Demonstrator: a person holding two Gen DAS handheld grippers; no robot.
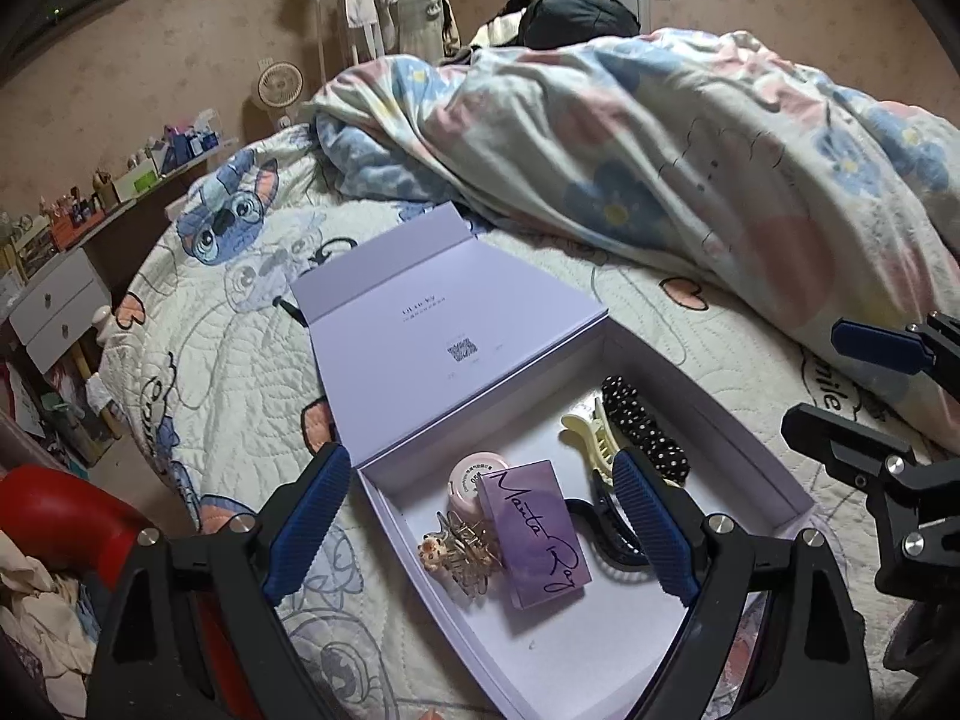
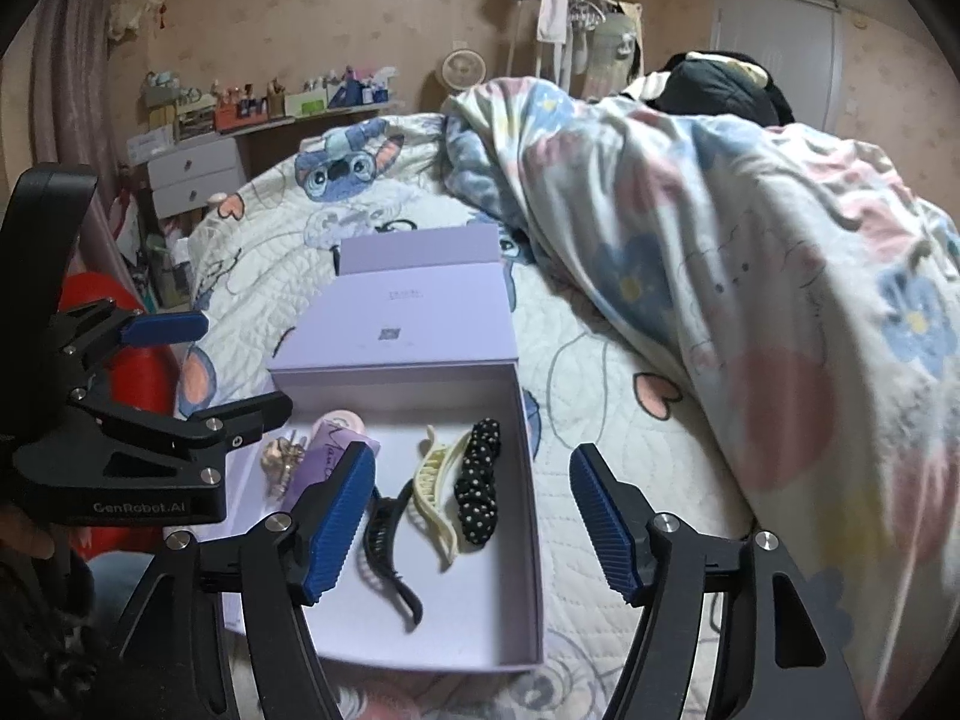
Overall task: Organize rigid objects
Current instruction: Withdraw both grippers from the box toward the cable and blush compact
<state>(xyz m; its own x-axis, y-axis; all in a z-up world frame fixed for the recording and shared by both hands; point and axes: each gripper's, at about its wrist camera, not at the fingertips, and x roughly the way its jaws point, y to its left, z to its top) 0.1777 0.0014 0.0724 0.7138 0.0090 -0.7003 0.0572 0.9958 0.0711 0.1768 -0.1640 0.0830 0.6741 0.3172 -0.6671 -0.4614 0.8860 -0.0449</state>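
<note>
Lettering reading "Manta Ray" runs in black script across the purple palette (image 1: 534, 531) in the left wrist view; it lies flat in the open lilac box (image 1: 708, 372) on the quilted bedspread (image 1: 240, 360). Beside it sit a pink round compact (image 1: 471, 480), a gold hair claw (image 1: 459, 558), a cream claw clip (image 1: 591, 438), a black claw clip (image 1: 612, 531) and a polka-dot scrunchie (image 1: 645, 426). The box's lid (image 1: 432, 306), folded back, bears a small QR code. The left gripper (image 1: 480, 528) hovers above the box, jaws wide, nothing between them.

From the right wrist, the left gripper's body reads "GenRobot.AI". The right gripper (image 2: 474, 522) also stands wide and empty above the box's right wall (image 2: 531, 480). Bare box floor lies in the near right corner, and open bedspread separates the box from the floral duvet (image 2: 750, 240).
</note>
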